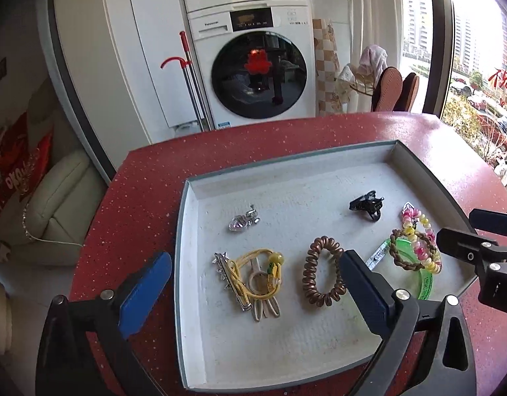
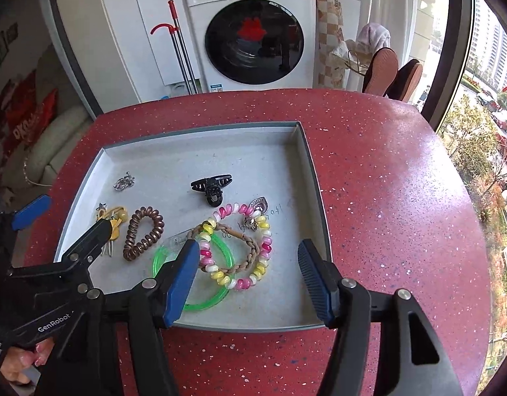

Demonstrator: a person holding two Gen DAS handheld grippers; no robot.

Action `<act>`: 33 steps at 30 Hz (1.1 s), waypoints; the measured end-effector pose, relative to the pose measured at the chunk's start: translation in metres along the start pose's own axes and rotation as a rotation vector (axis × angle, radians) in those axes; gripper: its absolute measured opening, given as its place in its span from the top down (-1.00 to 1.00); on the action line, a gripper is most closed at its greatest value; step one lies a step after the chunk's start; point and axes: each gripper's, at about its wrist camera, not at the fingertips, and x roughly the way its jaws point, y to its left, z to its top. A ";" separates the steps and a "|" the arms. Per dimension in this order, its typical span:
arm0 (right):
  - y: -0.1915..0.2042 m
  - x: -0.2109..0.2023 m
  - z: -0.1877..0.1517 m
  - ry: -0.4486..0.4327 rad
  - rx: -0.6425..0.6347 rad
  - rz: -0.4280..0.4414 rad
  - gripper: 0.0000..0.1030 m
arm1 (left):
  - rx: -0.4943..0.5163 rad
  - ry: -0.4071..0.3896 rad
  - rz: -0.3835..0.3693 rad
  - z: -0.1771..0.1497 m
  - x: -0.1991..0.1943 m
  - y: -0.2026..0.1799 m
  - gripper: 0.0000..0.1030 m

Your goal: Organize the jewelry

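On the red tabletop (image 2: pixel 385 198) the shallow grey tray (image 2: pixel 314 178) holds all the jewelry. The right gripper (image 2: pixel 250 264), spread wide and empty, hovers over the pink-and-yellow bead bracelet (image 2: pixel 265 250) tangled with a braided band (image 2: pixel 243 264) and green bangle (image 2: pixel 220 293) near the tray's near right corner. The left gripper (image 1: pixel 253 283), equally wide and empty, hangs above the brown spiral hair tie (image 1: pixel 319 274). Best to pinch one bracelet edge only, lifting slowly so the others stay behind.

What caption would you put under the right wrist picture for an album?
Open right gripper above a grey tray holding a beaded bracelet, green bangle and black hair claw.
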 end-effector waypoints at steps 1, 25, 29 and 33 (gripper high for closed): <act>-0.001 0.000 0.000 0.004 0.006 0.003 -0.28 | 0.009 0.003 -0.005 0.001 -0.001 -0.001 -1.00; 0.008 -0.040 -0.029 -0.093 -0.019 0.011 -0.66 | -0.019 0.043 -0.044 -0.020 -0.035 0.017 -1.00; 0.011 -0.052 -0.044 -0.112 -0.015 0.034 -0.66 | -0.027 0.031 -0.021 -0.031 -0.053 0.019 -1.00; 0.013 -0.063 -0.061 -0.131 -0.003 0.045 -0.66 | -0.054 0.017 -0.024 -0.048 -0.070 0.023 -1.00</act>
